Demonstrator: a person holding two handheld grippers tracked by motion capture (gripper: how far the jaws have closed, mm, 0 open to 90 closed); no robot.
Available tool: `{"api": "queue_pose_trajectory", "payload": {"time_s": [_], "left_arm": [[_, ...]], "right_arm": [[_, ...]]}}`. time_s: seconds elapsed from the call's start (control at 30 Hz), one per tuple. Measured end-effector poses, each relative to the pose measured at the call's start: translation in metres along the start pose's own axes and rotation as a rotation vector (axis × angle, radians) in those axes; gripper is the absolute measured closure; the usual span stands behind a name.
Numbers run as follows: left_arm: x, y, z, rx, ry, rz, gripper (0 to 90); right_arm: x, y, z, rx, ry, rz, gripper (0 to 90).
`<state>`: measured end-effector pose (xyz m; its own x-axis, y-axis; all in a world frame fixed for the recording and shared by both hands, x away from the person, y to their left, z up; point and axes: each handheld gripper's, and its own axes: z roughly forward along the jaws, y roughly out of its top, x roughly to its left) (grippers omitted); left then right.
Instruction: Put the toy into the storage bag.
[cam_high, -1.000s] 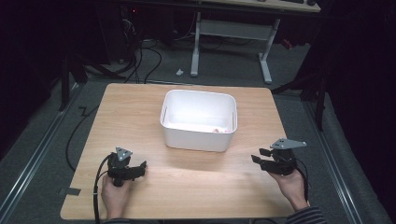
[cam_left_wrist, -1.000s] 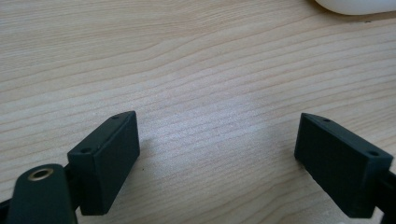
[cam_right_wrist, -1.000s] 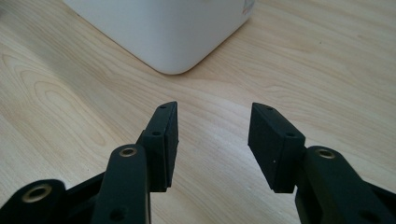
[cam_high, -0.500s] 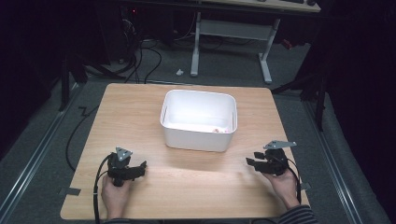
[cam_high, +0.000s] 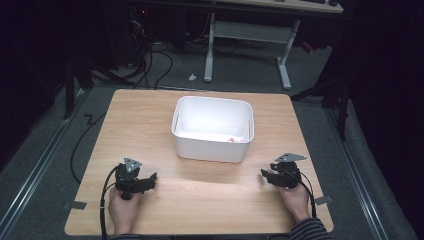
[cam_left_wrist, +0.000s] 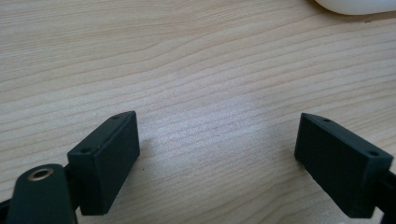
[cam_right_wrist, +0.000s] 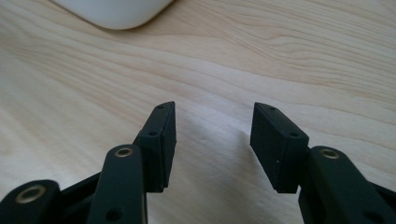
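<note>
On the near edge of the tabletop (cam_high: 200, 200), both grippers sit low, one at each corner, symmetric about the white bin (cam_high: 212, 129). The left gripper (cam_high: 142, 181) has its fingers (cam_left_wrist: 107, 161) spread wide, nothing between them but bare wood grain. The right gripper (cam_high: 267, 176) has fingers (cam_right_wrist: 161, 144) released too, gap narrower, also empty. Reads as a rest or ready posture: hands parked apart so neither blocks the bin.

The bin stands at the tabletop's middle, well apart from both grippers, open side up. Small pinkish bits lie at its inner right corner (cam_high: 234, 140); too small to identify. Both grippers point roughly inward, towards the middle of the tabletop, so either could reach the bin directly.
</note>
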<state>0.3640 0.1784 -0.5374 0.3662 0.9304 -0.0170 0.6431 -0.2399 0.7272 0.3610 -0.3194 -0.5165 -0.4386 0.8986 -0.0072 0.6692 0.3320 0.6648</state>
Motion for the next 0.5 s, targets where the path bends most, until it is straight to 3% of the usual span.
{"api": "queue_pose_trajectory", "payload": {"time_s": [0.17, 0.33, 0.5], "left_arm": [[0.0, 0.0, 0.0, 0.0, 0.0, 0.0, 14.3], [0.0, -0.0001, 0.0, 0.0, 0.0, 0.0, 14.3], [0.0, -0.0001, -0.0001, 0.0, 0.0, 0.0, 14.3]], "right_arm": [[-0.0033, -0.0025, 0.0066, -0.024, -0.032, 0.02, 49.7], [-0.0045, -0.0082, 0.0111, -0.088, -0.042, 0.029, 39.8], [-0.0044, -0.0081, 0.0114, -0.082, -0.049, 0.034, 34.7]]}}
